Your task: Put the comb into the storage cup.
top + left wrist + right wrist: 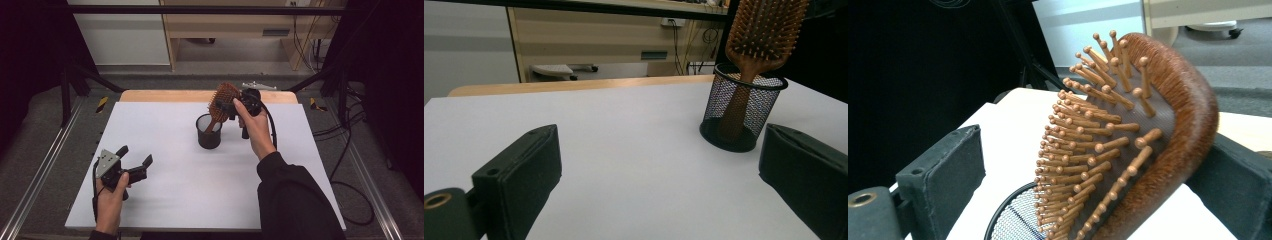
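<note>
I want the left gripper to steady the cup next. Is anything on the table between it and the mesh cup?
Nothing visible: bare white table lies between the open left gripper and the mesh cup, which holds the hairbrush.

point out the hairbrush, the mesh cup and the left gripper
wooden hairbrush (764,35), left gripper view, on the bristled head
black mesh cup (744,112), left gripper view, on its mesh wall
left gripper (135,161), high view, midway between its fingertips

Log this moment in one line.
hairbrush: handle in mesh cup | right gripper: open around brush head | left gripper: open, empty
</note>
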### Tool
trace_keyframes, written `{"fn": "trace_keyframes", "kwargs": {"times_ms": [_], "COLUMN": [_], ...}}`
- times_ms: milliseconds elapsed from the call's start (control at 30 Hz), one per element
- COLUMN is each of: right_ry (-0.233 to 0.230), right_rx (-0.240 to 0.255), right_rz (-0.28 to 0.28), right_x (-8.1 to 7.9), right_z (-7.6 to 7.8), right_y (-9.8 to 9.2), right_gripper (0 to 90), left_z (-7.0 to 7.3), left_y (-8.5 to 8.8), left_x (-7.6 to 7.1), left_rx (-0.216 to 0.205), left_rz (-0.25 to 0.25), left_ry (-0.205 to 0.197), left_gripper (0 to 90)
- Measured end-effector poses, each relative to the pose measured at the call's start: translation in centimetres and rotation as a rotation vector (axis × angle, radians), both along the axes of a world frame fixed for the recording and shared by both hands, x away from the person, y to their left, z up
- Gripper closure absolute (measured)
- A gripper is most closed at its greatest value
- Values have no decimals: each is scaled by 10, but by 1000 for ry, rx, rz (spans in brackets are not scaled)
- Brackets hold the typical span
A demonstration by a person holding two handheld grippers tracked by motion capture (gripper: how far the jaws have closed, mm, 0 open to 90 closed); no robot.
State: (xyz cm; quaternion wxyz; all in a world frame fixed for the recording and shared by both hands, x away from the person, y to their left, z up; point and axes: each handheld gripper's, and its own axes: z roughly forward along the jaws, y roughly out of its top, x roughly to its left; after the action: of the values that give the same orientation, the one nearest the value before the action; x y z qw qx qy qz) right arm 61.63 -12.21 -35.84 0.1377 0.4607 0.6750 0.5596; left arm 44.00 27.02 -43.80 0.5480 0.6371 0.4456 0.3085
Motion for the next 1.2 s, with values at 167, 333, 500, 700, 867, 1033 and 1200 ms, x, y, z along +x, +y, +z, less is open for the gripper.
{"fn": "trace_keyframes", "kwargs": {"times_ms": [167,333,500,700,867,1033,1200], "right_ry": [0,-13,-30,-53,-72,-95,-129], "right_rx": [-9,-22,-30,-45,-51,-36,-50], "right_rz": [-8,-7,-11,-33,-49,-75,-89], "right_x": [-3,-9,-16,-27,-33,-37,-39], "right_z": [1,5,6,8,8,10,10], "right_y": [-2,-5,-10,-18,-26,-30,-29], "right_gripper": [53,42,39,54,61,65,59], "left_z": [0,-1,0,1,2,2,2], "left_y": [1,0,0,1,3,3,4], "left_x": [0,0,-1,-2,-3,-3,-3], "left_rx": [-1,8,15,13,15,20,18], "left_rz": [3,4,9,18,28,34,36], "left_ry": [5,1,-3,-19,-24,-29,-32], "left_gripper": [26,18,18,18,18,18,18]}}
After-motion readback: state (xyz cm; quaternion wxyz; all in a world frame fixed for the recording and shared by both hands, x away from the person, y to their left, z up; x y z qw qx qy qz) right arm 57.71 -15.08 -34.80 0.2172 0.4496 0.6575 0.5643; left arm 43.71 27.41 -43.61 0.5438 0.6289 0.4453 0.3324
